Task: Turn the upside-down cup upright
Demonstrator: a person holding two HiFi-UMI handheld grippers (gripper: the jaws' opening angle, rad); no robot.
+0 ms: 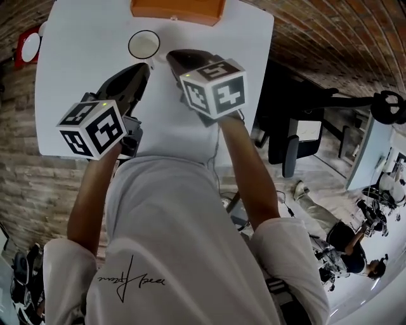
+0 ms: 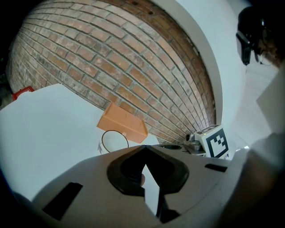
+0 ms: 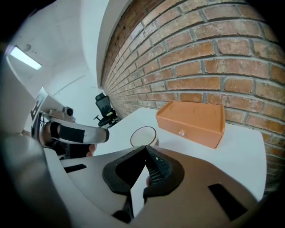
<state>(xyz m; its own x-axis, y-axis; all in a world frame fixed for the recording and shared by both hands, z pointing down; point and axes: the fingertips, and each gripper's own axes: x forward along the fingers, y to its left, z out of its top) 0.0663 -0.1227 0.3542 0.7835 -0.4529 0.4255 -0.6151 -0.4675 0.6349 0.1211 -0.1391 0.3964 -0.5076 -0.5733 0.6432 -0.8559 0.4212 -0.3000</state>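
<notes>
A white cup with a dark rim stands on the white table, its round opening seemingly facing up. It also shows in the left gripper view as the cup and in the right gripper view as the cup, just beyond the jaw tips. My left gripper is a little short of the cup, to its near side, jaws shut on nothing. My right gripper is next to the cup on its right, also shut and empty. In their own views, both the left gripper and the right gripper have their tips meeting.
An orange box with a small knob sits at the table's far edge by the brick wall, just behind the cup. A red object lies off the table's left side. A black office chair stands to the right of the table.
</notes>
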